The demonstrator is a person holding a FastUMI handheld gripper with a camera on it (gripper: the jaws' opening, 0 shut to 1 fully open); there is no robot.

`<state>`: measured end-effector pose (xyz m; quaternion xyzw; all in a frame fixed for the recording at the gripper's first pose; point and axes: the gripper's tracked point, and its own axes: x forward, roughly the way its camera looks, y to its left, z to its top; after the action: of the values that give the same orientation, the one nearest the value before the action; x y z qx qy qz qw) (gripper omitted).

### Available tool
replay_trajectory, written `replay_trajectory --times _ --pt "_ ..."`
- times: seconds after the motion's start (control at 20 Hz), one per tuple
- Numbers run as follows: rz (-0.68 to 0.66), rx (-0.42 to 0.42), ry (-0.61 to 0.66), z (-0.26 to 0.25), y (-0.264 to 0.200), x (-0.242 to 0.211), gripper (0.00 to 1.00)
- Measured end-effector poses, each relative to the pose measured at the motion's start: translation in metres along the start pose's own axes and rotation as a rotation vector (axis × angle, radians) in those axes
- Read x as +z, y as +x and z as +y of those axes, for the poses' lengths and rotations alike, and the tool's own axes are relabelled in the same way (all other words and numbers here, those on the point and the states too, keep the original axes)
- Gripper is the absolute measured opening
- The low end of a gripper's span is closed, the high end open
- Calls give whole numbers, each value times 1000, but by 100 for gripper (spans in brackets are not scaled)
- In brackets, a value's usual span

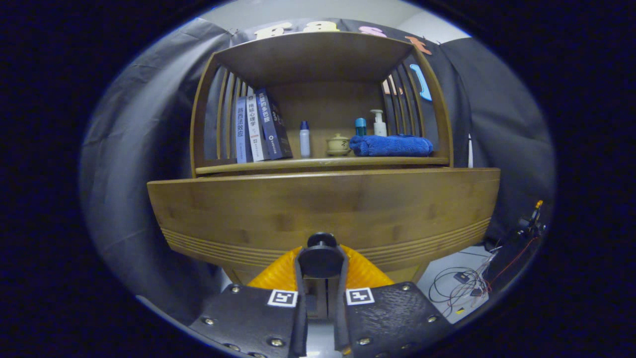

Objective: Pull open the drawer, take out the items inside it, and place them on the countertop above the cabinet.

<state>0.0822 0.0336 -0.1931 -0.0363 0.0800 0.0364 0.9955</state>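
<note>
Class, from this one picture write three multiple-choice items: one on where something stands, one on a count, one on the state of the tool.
1. Where does the blue towel lie?
A. on the shelf, beside the small pot
B. on the floor
C. between the fingers

2. How many books stand on the shelf?
A. one
B. three
C. six

3. What is the tool doing?
A. hanging open
B. gripping a book
C. closed around the dark round knob

Key: 1 A, the towel lies right of the pot. 2 B, three spines show. 3 C, both fingers flank the knob closely.
</note>
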Motion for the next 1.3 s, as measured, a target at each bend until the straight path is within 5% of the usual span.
replay_trajectory --times 1.3 --pt "58 0 -30 1 -107 -41 21"
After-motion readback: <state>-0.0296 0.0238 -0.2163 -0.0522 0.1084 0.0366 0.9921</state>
